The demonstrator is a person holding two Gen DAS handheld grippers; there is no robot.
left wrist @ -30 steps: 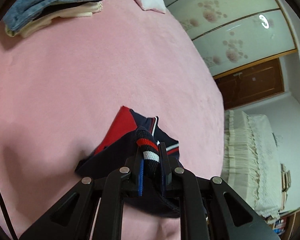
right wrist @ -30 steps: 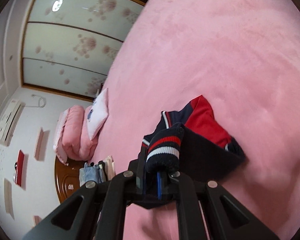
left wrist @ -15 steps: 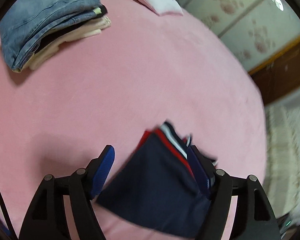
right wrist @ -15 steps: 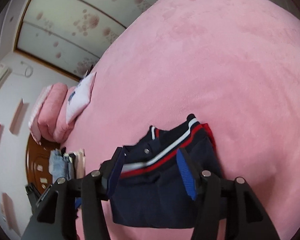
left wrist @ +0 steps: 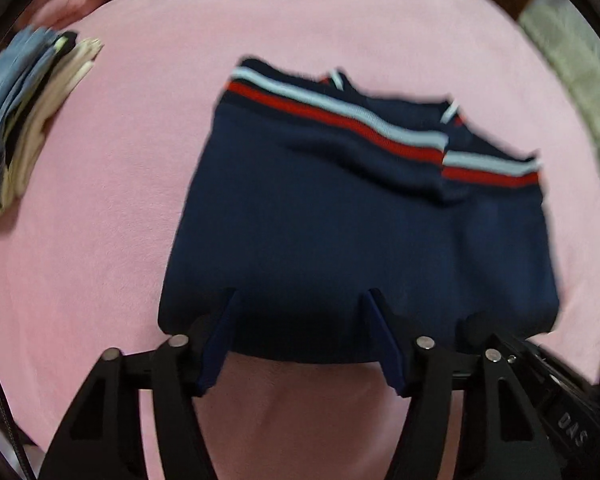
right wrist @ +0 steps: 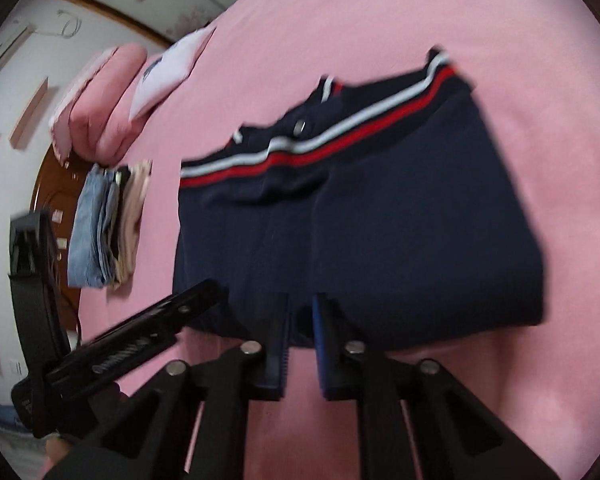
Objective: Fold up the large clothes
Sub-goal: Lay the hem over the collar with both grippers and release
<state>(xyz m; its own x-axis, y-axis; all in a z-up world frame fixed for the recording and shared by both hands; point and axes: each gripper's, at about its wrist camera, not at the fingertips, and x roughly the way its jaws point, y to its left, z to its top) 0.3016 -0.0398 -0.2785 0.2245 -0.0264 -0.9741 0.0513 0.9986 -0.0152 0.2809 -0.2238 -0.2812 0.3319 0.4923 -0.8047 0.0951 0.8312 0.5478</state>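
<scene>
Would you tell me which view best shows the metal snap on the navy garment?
The right wrist view: the snap shows plainly near the striped band. In the left wrist view, the garment shows its stripes, but no snap can be made out.

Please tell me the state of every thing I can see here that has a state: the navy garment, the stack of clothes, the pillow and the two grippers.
Navy garment: folded, flat on the pink bed, striped bands at its far edge.
Stack of clothes: folded, piled, apart from the garment.
Pillow: lying on the bed.
Left gripper: open, jaws just closing, over the garment's near edge.
Right gripper: jaws just closing, nearly shut at the garment's near edge; grip unclear.
</scene>
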